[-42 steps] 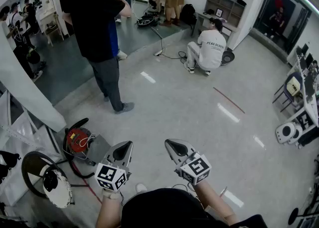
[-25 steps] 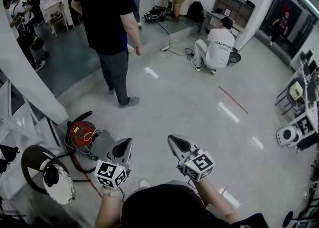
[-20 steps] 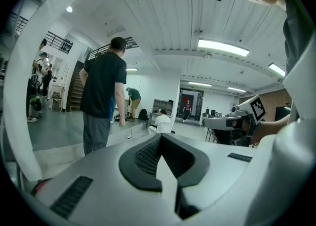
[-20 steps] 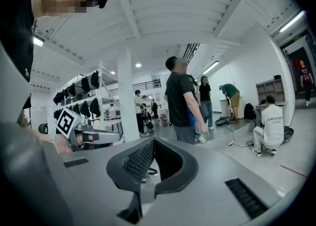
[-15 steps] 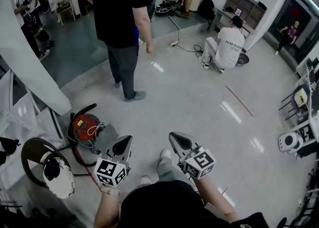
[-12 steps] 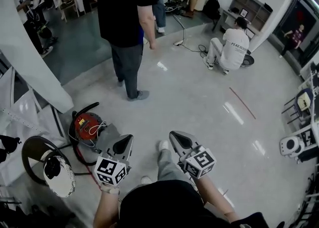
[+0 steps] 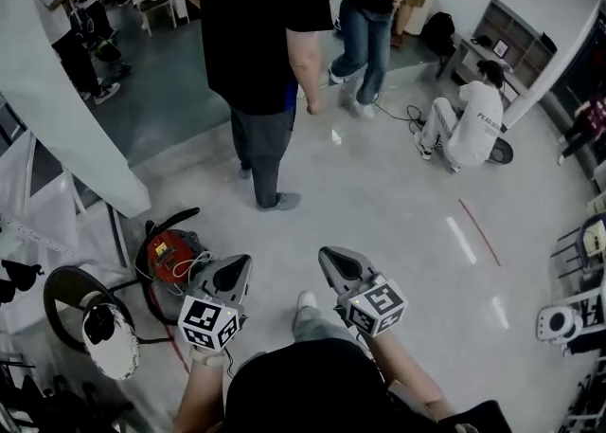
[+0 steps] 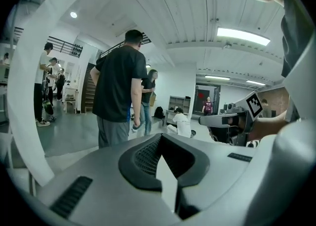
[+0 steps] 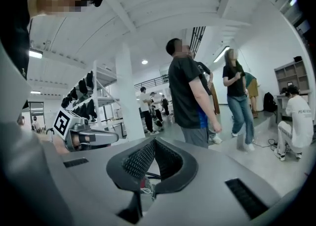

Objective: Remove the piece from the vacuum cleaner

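Note:
A red canister vacuum cleaner (image 7: pixel 169 253) with a black hose and a white cord coiled on top sits on the floor at the lower left of the head view. My left gripper (image 7: pixel 234 270) hovers just right of it, its jaws closed tip to tip with nothing between them, as the left gripper view (image 8: pixel 160 138) also shows. My right gripper (image 7: pixel 329 257) is held further right over bare floor, also shut and empty (image 9: pixel 154 141). Which piece of the vacuum comes off cannot be told from here.
A person in a black shirt (image 7: pixel 266 52) stands just beyond the vacuum. A white slanted pillar (image 7: pixel 71 128) and a round black stand (image 7: pixel 83 325) are at the left. Another person (image 7: pixel 371 24) walks behind; one (image 7: pixel 471 126) sits on the floor at the right.
I have stepped forward, so the vacuum now lies closer to my left gripper. The person in black looms nearer and a person in jeans has walked into view. Both grippers stay shut.

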Action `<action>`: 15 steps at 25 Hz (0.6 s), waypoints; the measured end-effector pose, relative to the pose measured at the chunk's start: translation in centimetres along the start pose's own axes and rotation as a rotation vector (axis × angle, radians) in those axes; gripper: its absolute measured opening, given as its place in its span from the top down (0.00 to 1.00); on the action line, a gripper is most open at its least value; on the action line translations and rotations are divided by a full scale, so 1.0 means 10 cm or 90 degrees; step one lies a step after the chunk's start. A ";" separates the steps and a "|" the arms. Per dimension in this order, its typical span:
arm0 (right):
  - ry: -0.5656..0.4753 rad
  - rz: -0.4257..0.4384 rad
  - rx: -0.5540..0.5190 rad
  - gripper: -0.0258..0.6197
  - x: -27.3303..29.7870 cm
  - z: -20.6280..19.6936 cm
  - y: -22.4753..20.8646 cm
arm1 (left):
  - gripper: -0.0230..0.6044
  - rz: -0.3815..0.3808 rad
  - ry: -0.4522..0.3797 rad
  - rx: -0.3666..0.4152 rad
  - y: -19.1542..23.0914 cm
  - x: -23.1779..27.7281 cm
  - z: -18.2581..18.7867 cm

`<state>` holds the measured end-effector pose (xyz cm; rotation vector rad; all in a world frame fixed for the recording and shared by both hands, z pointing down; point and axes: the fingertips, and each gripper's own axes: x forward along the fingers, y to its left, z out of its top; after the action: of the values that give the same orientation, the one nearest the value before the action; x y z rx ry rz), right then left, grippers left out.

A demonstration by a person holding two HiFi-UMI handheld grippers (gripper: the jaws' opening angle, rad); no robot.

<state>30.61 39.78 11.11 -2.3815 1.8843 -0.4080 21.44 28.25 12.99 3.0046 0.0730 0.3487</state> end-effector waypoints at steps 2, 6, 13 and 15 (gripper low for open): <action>0.014 0.028 -0.009 0.92 0.22 0.07 -0.15 | 0.94 0.023 -0.004 -0.003 0.13 0.17 0.10; 0.040 0.086 -0.027 0.92 0.70 0.15 -0.34 | 0.94 0.072 -0.004 -0.017 0.43 0.41 0.17; 0.078 0.216 -0.050 0.92 1.37 0.22 -0.41 | 0.94 0.191 -0.011 -0.057 0.86 0.52 0.20; 0.093 0.262 -0.056 0.92 1.51 0.21 -0.37 | 0.94 0.236 -0.010 -0.071 0.92 0.46 0.17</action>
<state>37.78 25.85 12.27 -1.9770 2.4285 -0.4790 26.64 19.23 13.51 2.8972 -0.4938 0.3476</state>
